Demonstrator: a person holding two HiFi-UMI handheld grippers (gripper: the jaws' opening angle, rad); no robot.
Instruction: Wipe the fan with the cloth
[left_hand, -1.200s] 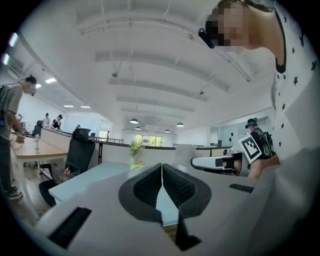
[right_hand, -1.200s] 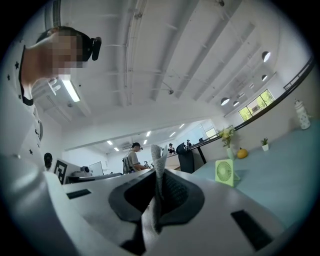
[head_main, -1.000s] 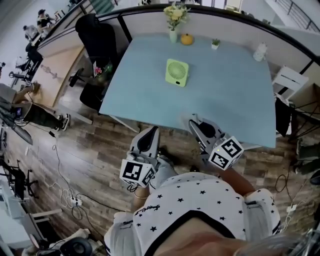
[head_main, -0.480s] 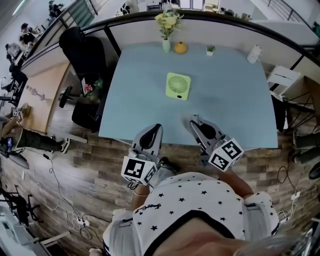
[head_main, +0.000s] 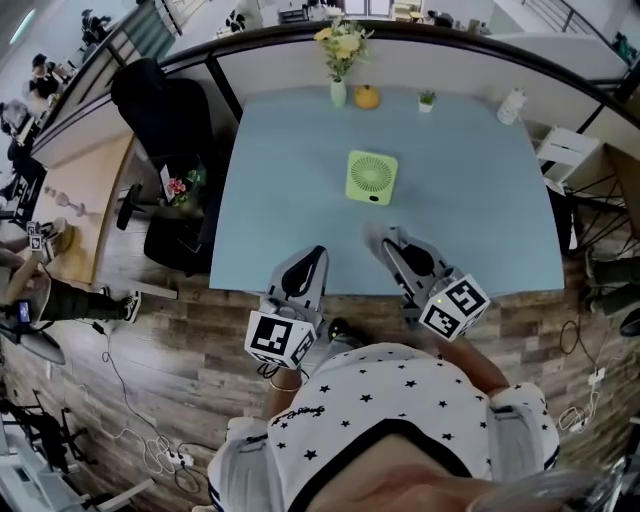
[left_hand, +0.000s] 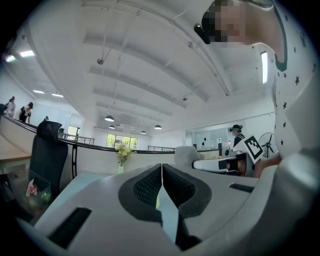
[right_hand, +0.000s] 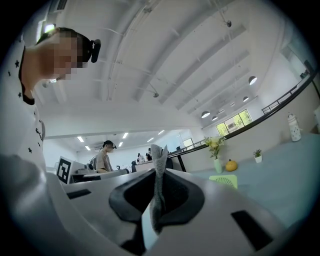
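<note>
Right gripper view: right gripper (right_hand: 158, 186) clenched on thin cloth (right_hand: 160, 156); left gripper (left_hand: 161, 175) closed, empty. Risk: light, unbraced fan (head_main: 372, 177) may slide or tip when wiped

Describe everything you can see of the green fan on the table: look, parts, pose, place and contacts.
The fan is small, pale green, square with rounded corners, plastic by its look. Its face has a round grille of radiating slats and a dark spot near the person's side. It appears to lie flat, grille up, near the middle of the light blue table. Only the table touches it; the left gripper and right gripper are short of it.
</note>
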